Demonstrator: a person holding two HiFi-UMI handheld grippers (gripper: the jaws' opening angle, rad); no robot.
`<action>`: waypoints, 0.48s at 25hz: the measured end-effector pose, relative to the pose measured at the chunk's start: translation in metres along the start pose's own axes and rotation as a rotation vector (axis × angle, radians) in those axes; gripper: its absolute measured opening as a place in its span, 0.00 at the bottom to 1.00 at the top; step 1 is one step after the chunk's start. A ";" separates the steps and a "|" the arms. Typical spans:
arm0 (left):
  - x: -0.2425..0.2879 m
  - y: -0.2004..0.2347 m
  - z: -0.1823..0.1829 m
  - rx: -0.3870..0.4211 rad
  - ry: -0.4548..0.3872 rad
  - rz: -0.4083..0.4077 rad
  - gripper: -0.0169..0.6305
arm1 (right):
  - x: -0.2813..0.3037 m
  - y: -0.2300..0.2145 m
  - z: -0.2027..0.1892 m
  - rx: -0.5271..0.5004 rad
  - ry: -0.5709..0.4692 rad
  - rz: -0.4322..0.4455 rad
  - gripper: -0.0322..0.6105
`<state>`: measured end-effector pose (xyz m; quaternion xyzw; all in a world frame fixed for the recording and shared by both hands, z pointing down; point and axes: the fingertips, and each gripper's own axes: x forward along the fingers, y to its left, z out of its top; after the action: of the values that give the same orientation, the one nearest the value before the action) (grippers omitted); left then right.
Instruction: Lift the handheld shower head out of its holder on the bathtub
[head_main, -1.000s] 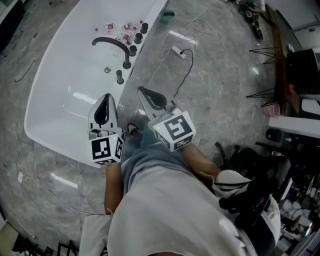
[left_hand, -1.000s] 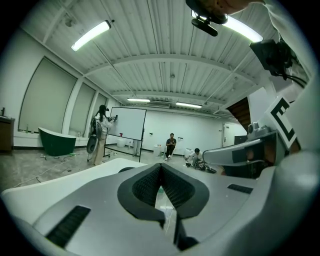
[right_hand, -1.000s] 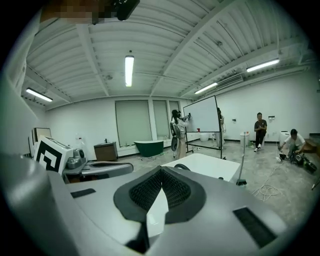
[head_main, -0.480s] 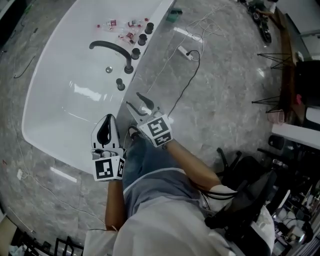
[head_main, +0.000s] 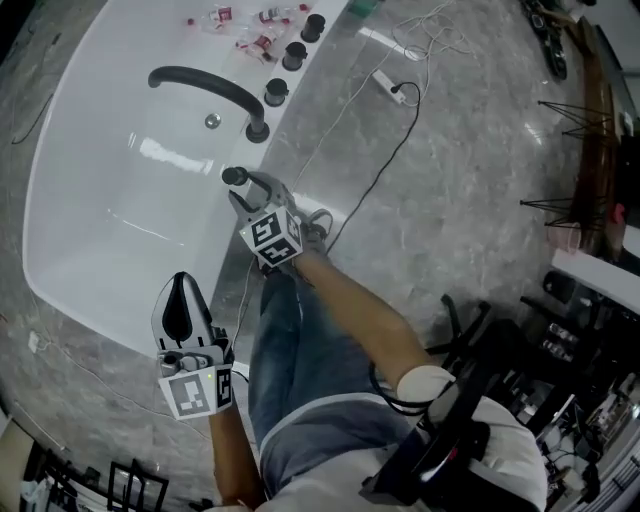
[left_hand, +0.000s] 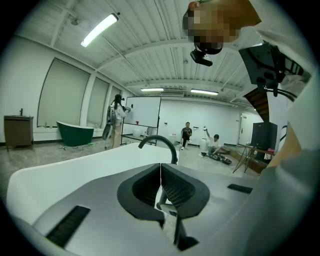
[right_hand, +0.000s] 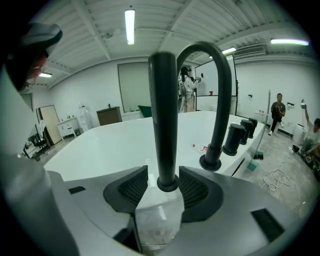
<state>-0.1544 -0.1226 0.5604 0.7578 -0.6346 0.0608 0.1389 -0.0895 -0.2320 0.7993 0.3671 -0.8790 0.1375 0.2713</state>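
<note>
The handheld shower head (head_main: 234, 176) is a black rod standing upright in its holder on the white bathtub's rim (head_main: 262, 150). My right gripper (head_main: 252, 192) reaches it from the floor side. In the right gripper view the rod (right_hand: 164, 125) stands between the two pads. The jaws are opening, with a small gap showing on each side of the rod. My left gripper (head_main: 181, 290) hangs lower at the tub's near end, shut and empty; its pads meet (left_hand: 160, 172).
A curved black spout (head_main: 205, 88) and three black knobs (head_main: 294, 55) stand further along the rim. Small bottles (head_main: 250, 25) lie at the tub's far end. A cable (head_main: 390, 150) and power strip (head_main: 385, 82) cross the marble floor. People stand far across the room (left_hand: 186, 134).
Both grippers came down. The right one swung over to the tub rim and opened its jaws around the shower head. The left one dropped back toward the tub's near end, still shut.
</note>
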 end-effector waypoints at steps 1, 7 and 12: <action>0.004 0.006 -0.007 0.000 0.003 0.013 0.05 | 0.013 -0.003 -0.007 -0.011 0.007 -0.004 0.34; 0.022 0.024 -0.032 -0.001 0.026 0.035 0.05 | 0.057 -0.014 -0.024 -0.058 -0.004 -0.015 0.26; 0.021 0.036 -0.035 -0.018 0.033 0.057 0.05 | 0.060 -0.011 -0.022 -0.042 0.011 0.010 0.25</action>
<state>-0.1830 -0.1379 0.6039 0.7370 -0.6541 0.0713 0.1544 -0.1088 -0.2645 0.8523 0.3562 -0.8820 0.1224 0.2833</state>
